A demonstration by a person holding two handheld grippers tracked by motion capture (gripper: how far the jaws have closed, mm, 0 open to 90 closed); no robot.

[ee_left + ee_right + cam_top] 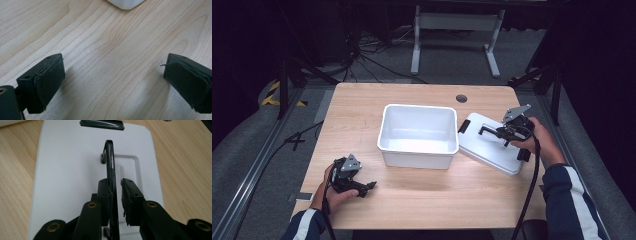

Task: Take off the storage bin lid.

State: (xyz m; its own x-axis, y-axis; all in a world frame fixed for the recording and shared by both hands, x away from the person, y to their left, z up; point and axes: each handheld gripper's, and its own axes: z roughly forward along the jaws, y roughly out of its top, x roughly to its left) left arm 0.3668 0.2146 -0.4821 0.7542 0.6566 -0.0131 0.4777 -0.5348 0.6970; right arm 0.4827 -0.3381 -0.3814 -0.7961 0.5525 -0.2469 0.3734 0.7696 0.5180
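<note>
The right gripper (115,192) sat loosely around the lid's black handle (110,157), a gap showing. The left gripper (112,82) stood wide apart over the table (105,50).

Right gripper (115,192) low over a white lid (67,170) lying flat on the wooden table (185,170). The lid's black handle (110,162) stands upright, edge-on, running between the two jaws. Left pad touches the handle; right pad stands just off it, a thin gap showing. A black latch (101,124) sits at the lid's far edge. Handle's recess visible in the lid's top.
</note>
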